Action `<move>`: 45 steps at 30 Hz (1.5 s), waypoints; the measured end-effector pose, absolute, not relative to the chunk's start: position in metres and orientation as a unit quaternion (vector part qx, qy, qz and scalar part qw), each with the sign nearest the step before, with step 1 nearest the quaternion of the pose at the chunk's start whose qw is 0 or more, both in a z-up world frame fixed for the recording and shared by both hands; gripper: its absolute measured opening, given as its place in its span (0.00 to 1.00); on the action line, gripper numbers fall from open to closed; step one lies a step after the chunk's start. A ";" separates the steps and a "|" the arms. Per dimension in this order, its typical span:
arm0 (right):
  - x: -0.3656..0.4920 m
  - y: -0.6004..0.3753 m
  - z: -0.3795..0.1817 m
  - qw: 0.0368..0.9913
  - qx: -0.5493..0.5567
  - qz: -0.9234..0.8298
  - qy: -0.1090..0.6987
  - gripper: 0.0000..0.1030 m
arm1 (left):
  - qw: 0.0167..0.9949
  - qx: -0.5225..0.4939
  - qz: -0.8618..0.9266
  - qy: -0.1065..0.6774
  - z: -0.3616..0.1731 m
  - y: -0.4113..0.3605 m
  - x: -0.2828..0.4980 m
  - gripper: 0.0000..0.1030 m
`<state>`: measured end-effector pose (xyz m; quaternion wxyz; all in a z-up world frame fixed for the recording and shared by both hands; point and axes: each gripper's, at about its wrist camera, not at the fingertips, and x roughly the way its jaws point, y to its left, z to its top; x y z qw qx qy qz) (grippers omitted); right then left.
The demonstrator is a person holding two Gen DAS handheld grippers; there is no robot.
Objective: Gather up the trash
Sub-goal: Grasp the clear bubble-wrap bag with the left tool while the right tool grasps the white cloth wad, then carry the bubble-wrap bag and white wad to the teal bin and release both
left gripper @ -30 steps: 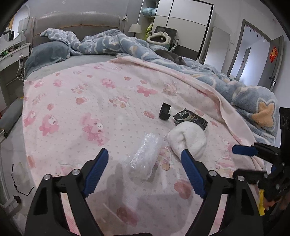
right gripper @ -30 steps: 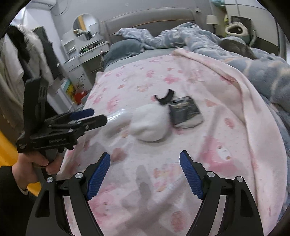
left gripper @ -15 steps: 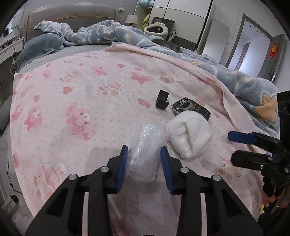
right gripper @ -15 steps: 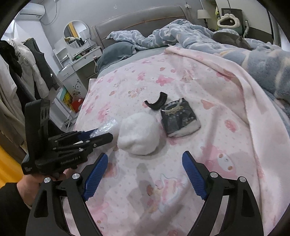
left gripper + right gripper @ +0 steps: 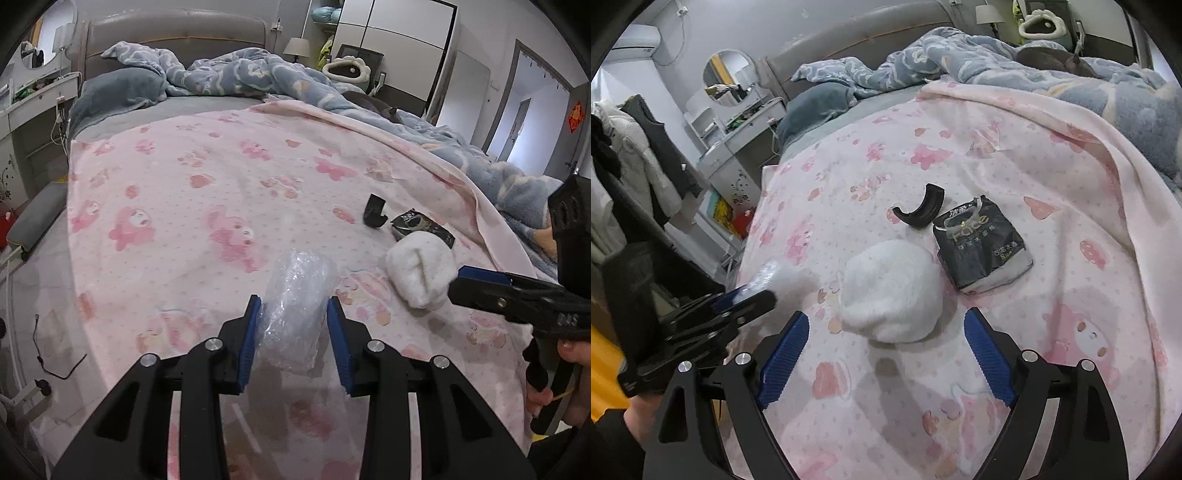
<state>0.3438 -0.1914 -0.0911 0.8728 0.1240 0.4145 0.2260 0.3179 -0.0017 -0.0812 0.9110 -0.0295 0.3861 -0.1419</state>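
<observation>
My left gripper [image 5: 293,314] is shut on a clear crumpled plastic wrap [image 5: 297,306] above the pink blanket [image 5: 221,192]. The wrap also shows in the right wrist view [image 5: 783,275], held by the left gripper [image 5: 746,299]. My right gripper [image 5: 884,350] is open, just in front of a white fluffy wad [image 5: 892,290]. The wad lies on the blanket in the left wrist view [image 5: 421,271], with the right gripper's fingers [image 5: 491,286] beside it. A black tissue pack [image 5: 982,247] and a curved black plastic piece [image 5: 919,212] lie behind the wad.
A rumpled blue duvet [image 5: 258,77] covers the far and right side of the bed. A grey headboard [image 5: 173,40] is at the back. A dresser [image 5: 738,147] and hanging clothes [image 5: 639,155] stand left of the bed. A cable [image 5: 55,365] lies on the floor.
My left gripper moved forward and closed on the plastic wrap, then lifted it slightly. My right gripper moved closer to the white wad and stayed open.
</observation>
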 end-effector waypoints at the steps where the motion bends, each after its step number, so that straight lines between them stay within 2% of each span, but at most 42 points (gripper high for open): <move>1: 0.345 -0.190 -0.092 0.873 0.123 0.224 0.416 0.85 | 0.912 -0.027 -0.140 0.386 -0.080 0.001 0.316 0.38; 13: 0.361 -0.158 -0.103 0.891 0.019 0.166 0.423 0.84 | 0.916 -0.031 -0.125 0.380 -0.064 0.034 0.305 0.38; 15: 0.363 -0.154 -0.106 0.892 -0.002 0.160 0.423 0.64 | 0.916 -0.033 -0.124 0.381 -0.062 0.040 0.303 0.38; 18: 0.364 -0.150 -0.106 0.895 -0.015 0.158 0.417 0.56 | 0.917 -0.032 -0.117 0.380 -0.058 0.049 0.299 0.38; 27: 0.360 -0.128 -0.092 0.901 -0.019 0.161 0.403 0.56 | 0.920 -0.033 -0.101 0.377 -0.052 0.073 0.284 0.38; 31: 0.349 -0.119 -0.084 0.897 0.017 0.182 0.402 0.56 | 0.923 -0.024 -0.085 0.376 -0.051 0.085 0.270 0.38; 40: 0.304 -0.095 -0.052 0.900 0.026 0.225 0.373 0.56 | 0.923 -0.025 -0.041 0.381 -0.053 0.119 0.231 0.38; 45: 0.269 -0.098 -0.038 0.903 0.023 0.225 0.366 0.56 | 0.920 -0.060 -0.013 0.387 -0.057 0.143 0.200 0.38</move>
